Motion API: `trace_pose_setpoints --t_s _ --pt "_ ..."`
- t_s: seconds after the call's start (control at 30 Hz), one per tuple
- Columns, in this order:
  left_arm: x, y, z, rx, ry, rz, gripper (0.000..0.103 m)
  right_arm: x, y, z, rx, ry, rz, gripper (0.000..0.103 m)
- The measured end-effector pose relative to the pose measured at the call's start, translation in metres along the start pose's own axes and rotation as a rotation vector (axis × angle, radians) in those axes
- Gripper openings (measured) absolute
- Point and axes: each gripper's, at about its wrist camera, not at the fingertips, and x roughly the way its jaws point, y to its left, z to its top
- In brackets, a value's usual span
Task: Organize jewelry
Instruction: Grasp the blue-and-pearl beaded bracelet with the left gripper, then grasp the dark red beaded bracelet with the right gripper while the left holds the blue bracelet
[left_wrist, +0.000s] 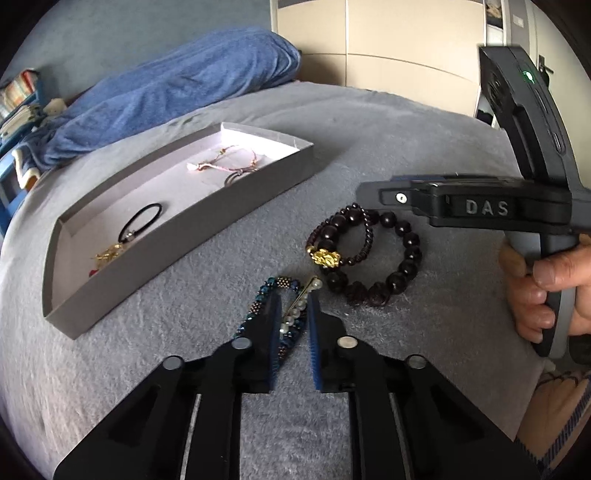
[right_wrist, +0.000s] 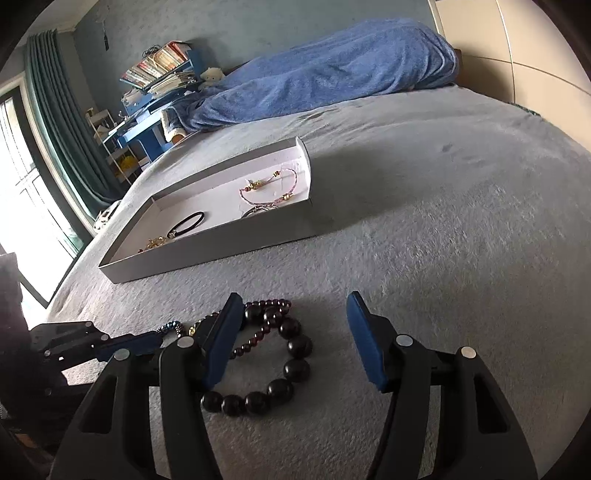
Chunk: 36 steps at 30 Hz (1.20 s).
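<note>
At the bottom centre of its view the left gripper (left_wrist: 293, 306) straddles the pearl pin (left_wrist: 295, 314) atop the blue bracelet (left_wrist: 266, 295), jaws narrowed but seemingly not yet pinching, likely for the tray (left_wrist: 177, 225) at upper left, while the right gripper (right_wrist: 291, 332) hovers wide open over the dark bead bracelets (right_wrist: 288, 354).

Left tongs (left_wrist: 293, 314) nearly closed around pearl pin (left_wrist: 300, 307) atop blue beaded bracelet (left_wrist: 258, 302).

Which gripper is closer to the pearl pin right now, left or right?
Left. The left gripper has its fingers on either side of the pearl pin. The right gripper is open over the dark bead bracelet, off to the pin's side.
</note>
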Motion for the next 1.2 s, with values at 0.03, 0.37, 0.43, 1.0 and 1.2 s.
trace_pose_setpoints --t_s 0.03,0.37,0.43,1.0,1.2 --pt "-0.002 0.002 0.0 -0.012 -0.013 0.001 0.006 0.0 -0.001 0.0 0.007 0.001 0.002 0.058" --pt "-0.033 0.03 -0.004 -0.159 -0.127 -0.002 0.001 0.001 -0.001 -0.001 0.015 0.017 0.0 0.054" --pt "-0.033 0.033 -0.005 -0.177 -0.114 -0.012 0.001 0.0 0.0 -0.004 0.006 0.022 -0.002 0.054" --pt "0.0 0.018 0.001 -0.115 0.009 -0.016 0.006 0.007 0.011 -0.01 -0.05 0.073 -0.003 0.049" --pt "-0.026 0.033 -0.005 -0.198 -0.109 0.004 0.006 0.001 0.01 -0.009 -0.042 0.041 -0.004 0.047"
